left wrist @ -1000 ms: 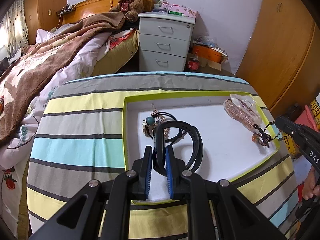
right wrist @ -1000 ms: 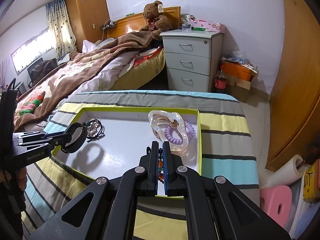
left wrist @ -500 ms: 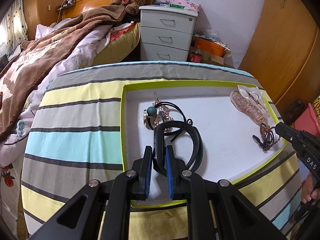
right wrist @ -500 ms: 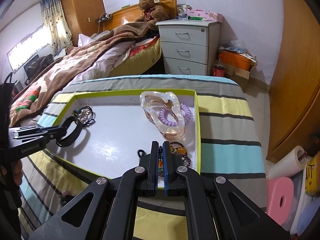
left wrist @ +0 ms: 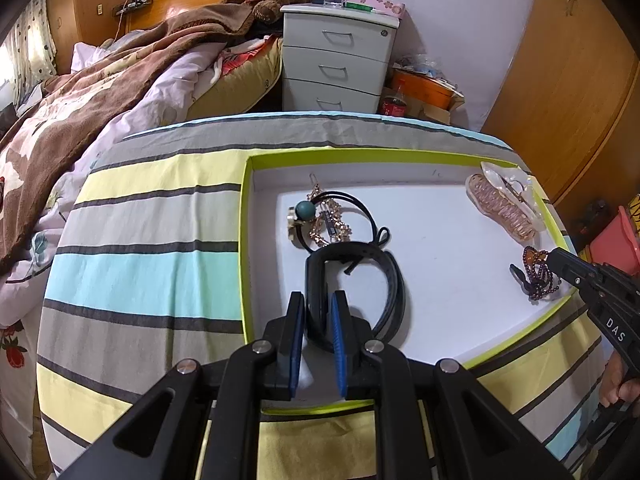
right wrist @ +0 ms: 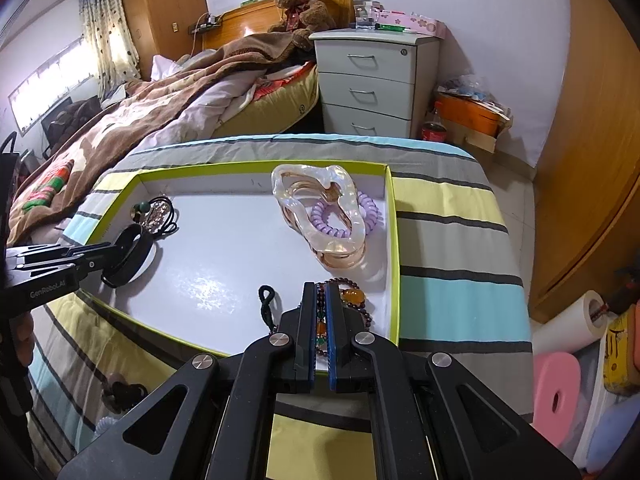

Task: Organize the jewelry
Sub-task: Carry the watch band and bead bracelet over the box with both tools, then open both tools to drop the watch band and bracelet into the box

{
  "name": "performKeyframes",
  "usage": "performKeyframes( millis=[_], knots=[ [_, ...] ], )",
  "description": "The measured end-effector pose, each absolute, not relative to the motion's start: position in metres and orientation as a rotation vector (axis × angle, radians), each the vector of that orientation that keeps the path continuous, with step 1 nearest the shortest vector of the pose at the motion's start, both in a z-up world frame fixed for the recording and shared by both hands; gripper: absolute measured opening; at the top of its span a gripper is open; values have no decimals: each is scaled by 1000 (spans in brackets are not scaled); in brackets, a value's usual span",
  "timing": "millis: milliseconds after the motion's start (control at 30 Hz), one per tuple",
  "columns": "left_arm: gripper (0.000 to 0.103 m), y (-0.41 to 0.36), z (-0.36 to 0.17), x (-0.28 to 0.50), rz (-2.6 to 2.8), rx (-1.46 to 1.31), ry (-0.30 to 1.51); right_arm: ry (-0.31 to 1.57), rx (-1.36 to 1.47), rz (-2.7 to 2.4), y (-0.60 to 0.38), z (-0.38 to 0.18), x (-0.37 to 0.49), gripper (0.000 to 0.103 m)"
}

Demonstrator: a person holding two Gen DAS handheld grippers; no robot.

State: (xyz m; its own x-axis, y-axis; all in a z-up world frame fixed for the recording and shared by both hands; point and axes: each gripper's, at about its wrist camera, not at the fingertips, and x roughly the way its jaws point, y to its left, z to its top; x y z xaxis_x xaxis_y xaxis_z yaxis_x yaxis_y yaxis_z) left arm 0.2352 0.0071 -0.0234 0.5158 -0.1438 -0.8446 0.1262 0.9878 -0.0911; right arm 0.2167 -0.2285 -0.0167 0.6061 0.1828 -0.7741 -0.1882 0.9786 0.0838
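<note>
A white tray with a lime-green rim [left wrist: 245, 216] [right wrist: 394, 248] lies on a striped table. My left gripper [left wrist: 318, 298] is shut on a black band [left wrist: 384, 276], which rests on the tray's near left; it also shows in the right wrist view [right wrist: 132, 252]. My right gripper [right wrist: 319, 292] is shut on a dark beaded bracelet [right wrist: 352, 296] with amber beads, down on the tray's right corner [left wrist: 538, 276]. A clear hair claw [right wrist: 320, 216] and a purple coil hair tie [right wrist: 368, 216] lie in the far right corner. A pile with a teal bead [left wrist: 306, 210], gold chain and black cord lies behind the band.
A bed with a brown blanket [left wrist: 100, 92] stands to the left, and a grey drawer unit [left wrist: 340, 60] behind the table. Wooden wardrobe doors [right wrist: 592, 120] are on the right. A paper roll [right wrist: 576, 320] and a pink stool [right wrist: 560, 388] sit on the floor at right.
Both grippers have come down toward the tray. The beaded bracelet has gone from hanging over the tray's right edge to lying on the tray floor. The black band now rests lower.
</note>
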Motion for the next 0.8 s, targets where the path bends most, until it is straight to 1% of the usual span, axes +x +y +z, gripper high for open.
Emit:
performKeyframes(
  millis=[200, 367, 467, 533, 667, 800],
  knots=[
    [15, 7, -22, 235, -161, -19, 1017, 905, -9, 214, -228, -19, 217, 4],
    [20, 6, -21, 234, -162, -19, 1014, 912, -13, 205, -227, -20, 217, 4],
    [23, 5, -20, 234, -163, -19, 1014, 910, -19, 195, -227, -20, 216, 6],
    [25, 5, -20, 233, -160, -15, 1013, 909, -17, 189, -227, -20, 217, 12],
    [28, 6, -19, 233, -164, -21, 1009, 910, -15, 186, -228, -20, 217, 13],
    [32, 6, -17, 231, -167, -19, 1007, 912, -11, 182, -229, -20, 217, 17]
  ],
)
